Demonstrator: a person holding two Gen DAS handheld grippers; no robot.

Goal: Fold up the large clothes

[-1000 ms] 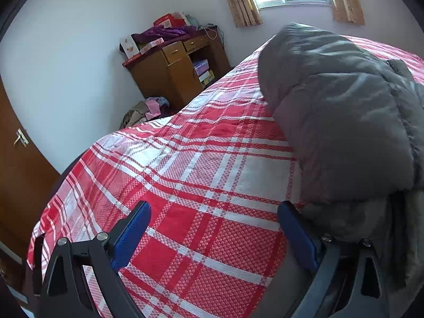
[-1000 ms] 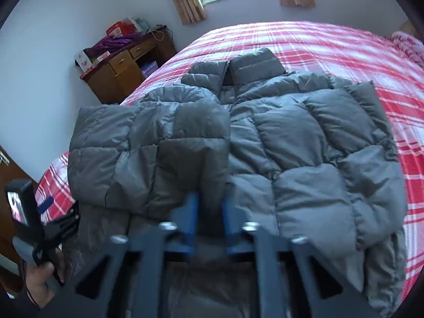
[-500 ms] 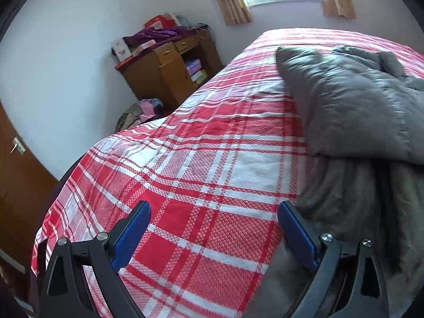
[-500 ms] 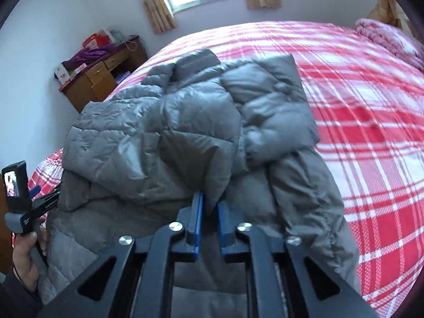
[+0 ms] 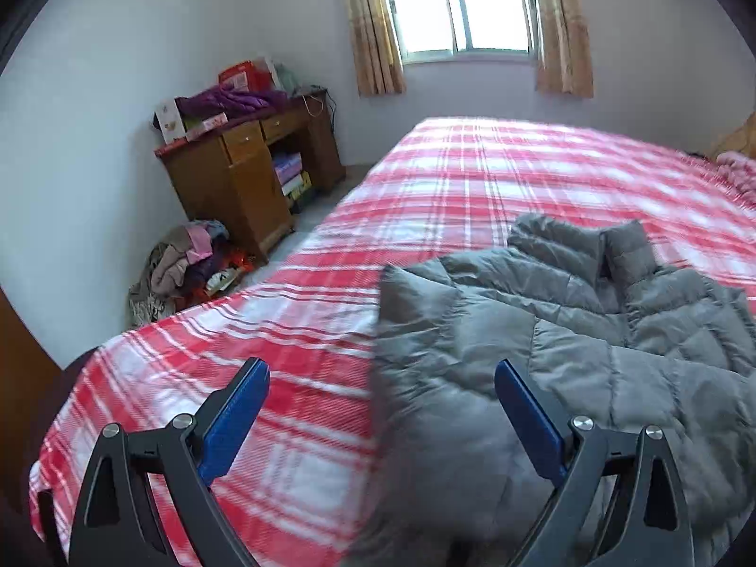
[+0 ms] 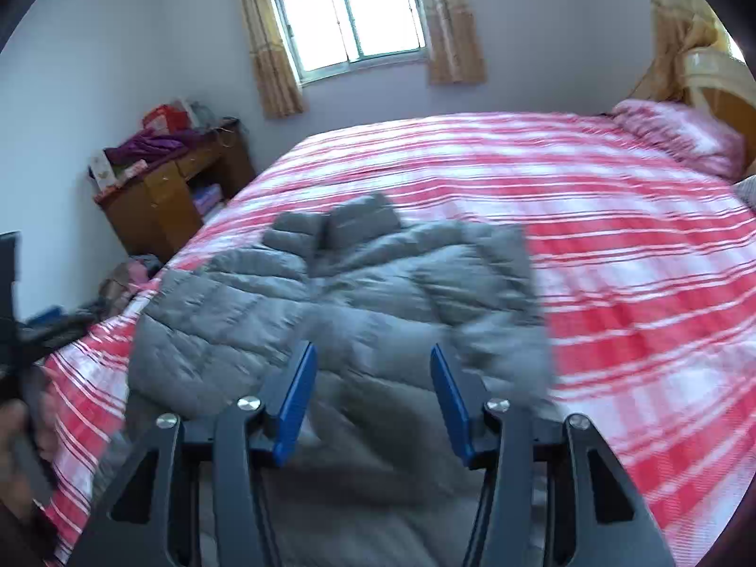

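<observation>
A grey puffer jacket point(image 6: 359, 293) lies on the red plaid bed point(image 6: 614, 245), collar toward the window and both sides folded in over the middle. My right gripper point(image 6: 372, 349) hovers above its near half. Its jaws are opening, and nothing is pinched between the blue pads point(image 6: 295, 392). In the left wrist view the jacket point(image 5: 590, 345) fills the lower right. My left gripper point(image 5: 380, 366) stands wide open over the jacket's left edge, holding nothing. At the right view's left edge I see the left gripper's body point(image 6: 9, 283) and the person's hand point(image 6: 19, 430).
A wooden desk point(image 5: 241, 179) piled with boxes and purple cloth stands against the left wall. A heap of clothes point(image 5: 184, 264) lies on the floor by it. A pink pillow point(image 6: 680, 137) and a headboard point(image 6: 723, 94) are at the far right. Bare bedspread point(image 5: 519, 170) lies beyond the jacket.
The right gripper, shut on jacket fabric before, has let go and spread its jaws. Both grippers rose and drew back. The jacket now lies flatter and farther off in both views.
</observation>
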